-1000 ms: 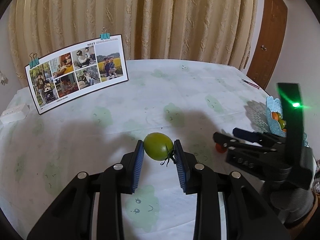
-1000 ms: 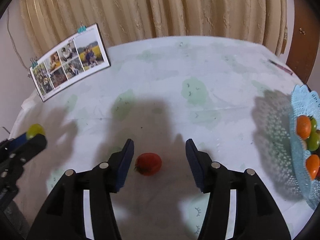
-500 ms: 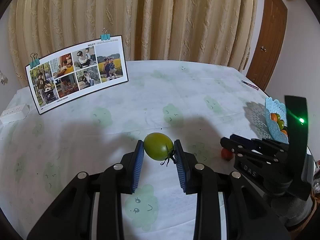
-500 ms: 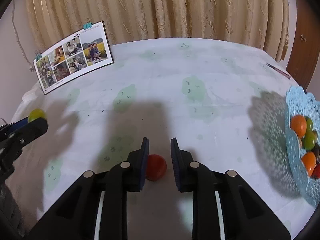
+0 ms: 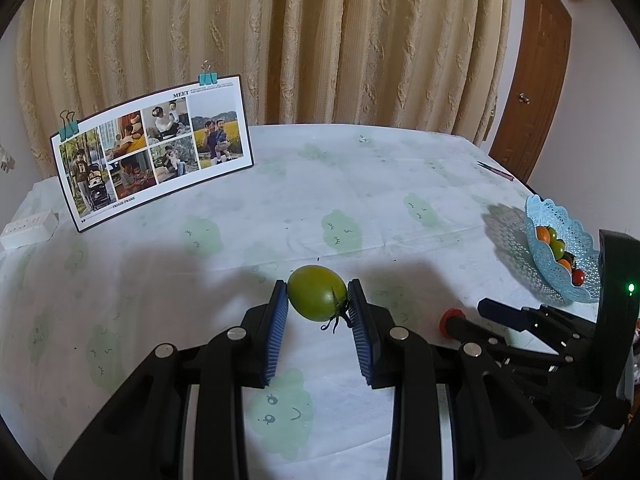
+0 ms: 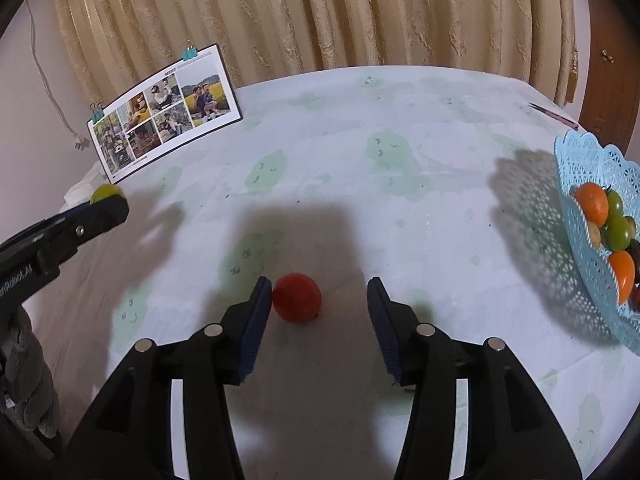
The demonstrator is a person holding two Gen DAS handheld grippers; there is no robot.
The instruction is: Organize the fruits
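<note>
the green tomato [image 5: 317, 292] sits pinched between the left gripper [image 5: 317, 312] pads above the tablecloth [image 5: 280, 200], while the red tomato [image 6: 297, 297] lies on the cloth touching one finger of the spread right gripper [image 6: 318, 316], the blue fruit basket [image 6: 576, 184] off to the right.

Photo board [image 5: 154, 152] standing at table's [image 5: 360, 184] far left before curtain [image 5: 280, 40], basket [image 6: 592, 232] of fruit at right edge, tomato [image 6: 297, 297] lying near front centre, pen [image 6: 554, 117] behind basket
</note>
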